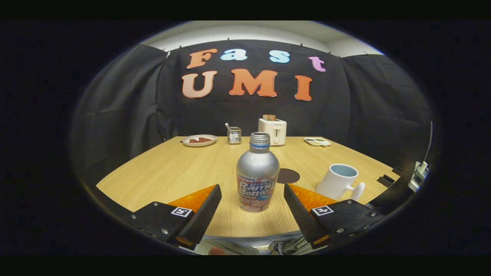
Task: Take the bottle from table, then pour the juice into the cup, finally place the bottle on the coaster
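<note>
Glossy metal bottle point(257, 176); matt wood table point(172, 172).

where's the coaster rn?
In the gripper view the coaster lies flat on the table, just behind and right of the bottle, left of the cup, beyond the open gripper.

We see even overhead light, soft glare on the bottle point(257, 172) between the spread fingers point(209, 203), and fisheye bending at the rim.

Silver metal bottle point(257, 176) upright on the wooden worktop point(172, 172), just ahead of the spread fingers of the hand-held gripper point(253, 201), touching neither. Behind-right of it: dark round coaster point(289, 176), then white ceramic mug point(339, 182) further right. Along the far edge, left to right: round white plate point(199, 140), small wire rack point(233, 135), white toaster point(272, 131), flat white tray point(317, 142).
</note>
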